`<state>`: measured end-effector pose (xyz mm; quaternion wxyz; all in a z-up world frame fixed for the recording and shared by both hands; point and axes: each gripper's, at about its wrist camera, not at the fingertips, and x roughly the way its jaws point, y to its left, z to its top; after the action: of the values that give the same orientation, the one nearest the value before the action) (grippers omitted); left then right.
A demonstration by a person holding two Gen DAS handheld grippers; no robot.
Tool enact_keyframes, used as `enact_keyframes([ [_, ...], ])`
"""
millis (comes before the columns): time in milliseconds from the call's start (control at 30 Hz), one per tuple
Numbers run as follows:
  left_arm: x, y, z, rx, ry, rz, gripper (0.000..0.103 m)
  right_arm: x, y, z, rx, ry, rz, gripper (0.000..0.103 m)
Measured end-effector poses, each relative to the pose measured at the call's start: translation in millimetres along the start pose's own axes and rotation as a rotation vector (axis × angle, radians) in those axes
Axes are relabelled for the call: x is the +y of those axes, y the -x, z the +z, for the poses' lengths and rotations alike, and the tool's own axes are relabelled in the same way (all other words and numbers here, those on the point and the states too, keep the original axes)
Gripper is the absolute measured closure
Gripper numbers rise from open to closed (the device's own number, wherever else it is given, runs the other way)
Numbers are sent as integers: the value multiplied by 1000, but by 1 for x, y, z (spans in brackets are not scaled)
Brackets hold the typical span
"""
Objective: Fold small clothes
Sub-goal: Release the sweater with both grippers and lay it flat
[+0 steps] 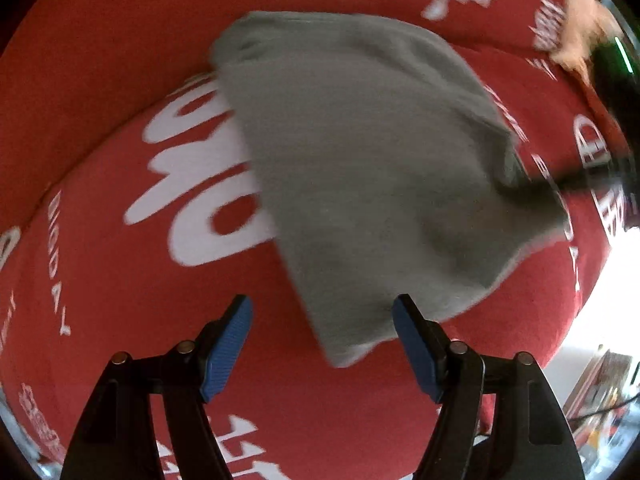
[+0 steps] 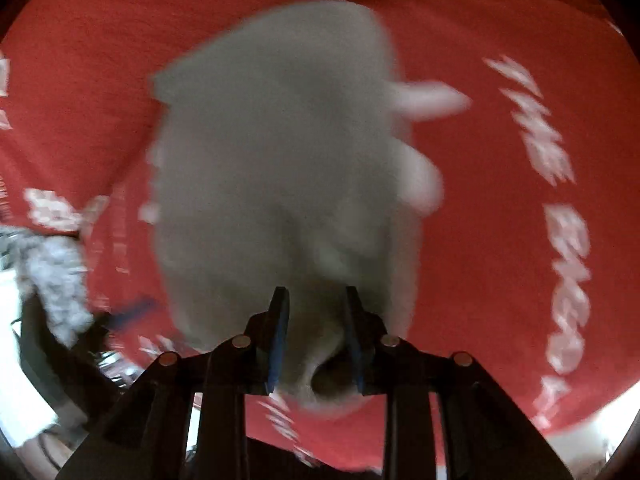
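Grey garment (image 1: pixel 372 176) lying folded on red cloth (image 1: pixel 100 280) with white printing, seen in both wrist views. Left gripper (image 1: pixel 322 344) pointed straight down over the cloth, blue pads (image 1: pixel 226 354) standing well apart with nothing between them; nearest corner of the garment reaching into the gap in the picture, though lying below on the cloth and not pinched. Right gripper (image 2: pixel 316 336) angled down over the near edge of the same garment (image 2: pixel 280 168), jaws narrow and opening, a fold of grey fabric bunched between the blue pads (image 2: pixel 280 336); pressure on the fabric not judged, the view being blurred by motion. Large white lettering beside the garment in the left view, partly covered and upside down, not readable as a word. Small line at the left edge appearing to read "DIODAY", uncertain. In the right view, white capitals running down the right side, beginning "THE" and then what looks like "ENERGY", blurred. Further white characters at the top and bottom of the left view, illegible. A hand (image 1: pixel 580 32) visible at the upper right of the left view.
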<state>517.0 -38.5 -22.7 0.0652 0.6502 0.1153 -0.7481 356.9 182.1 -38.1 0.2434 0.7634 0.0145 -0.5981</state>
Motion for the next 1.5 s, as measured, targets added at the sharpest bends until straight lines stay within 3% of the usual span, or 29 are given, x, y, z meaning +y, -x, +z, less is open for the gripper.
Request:
enact_keyframes([
  [67, 19, -1, 6, 2, 55, 7, 29, -28, 4, -15, 2, -77, 46, 64],
  [167, 44, -5, 14, 9, 153, -11, 29, -58, 13, -32, -53, -239, 193, 51],
  [267, 56, -8, 22, 9, 224, -46, 29, -64, 19, -36, -118, -287, 259, 50],
  [400, 48, -9, 32, -4, 208, -49, 29, -26, 13, -23, -129, -157, 200, 52],
  [500, 35, -26, 34, 44, 168, -19, 29, -6, 2, -18, -115, -69, 75, 52],
  [600, 32, -40, 31, 84, 175, -26, 29, -11, -18, -18, -71, -51, -37, 51],
  [733, 36, -36, 28, 85, 184, -31, 29, -32, -19, -25, -78, -138, 32, 50],
  [1000, 36, -23, 35, 82, 165, -11, 29, -67, 26, -38, -160, -218, 93, 44],
  [1100, 38, -19, 41, 72, 176, -12, 29, -65, 35, -37, -195, -244, 126, 35],
  [1267, 43, -19, 47, 74, 214, -25, 29, -80, 45, -27, -207, -279, 170, 30],
  [1500, 46, -12, 51, 69, 229, -26, 29, -70, 32, -18, -190, -292, 191, 25],
])
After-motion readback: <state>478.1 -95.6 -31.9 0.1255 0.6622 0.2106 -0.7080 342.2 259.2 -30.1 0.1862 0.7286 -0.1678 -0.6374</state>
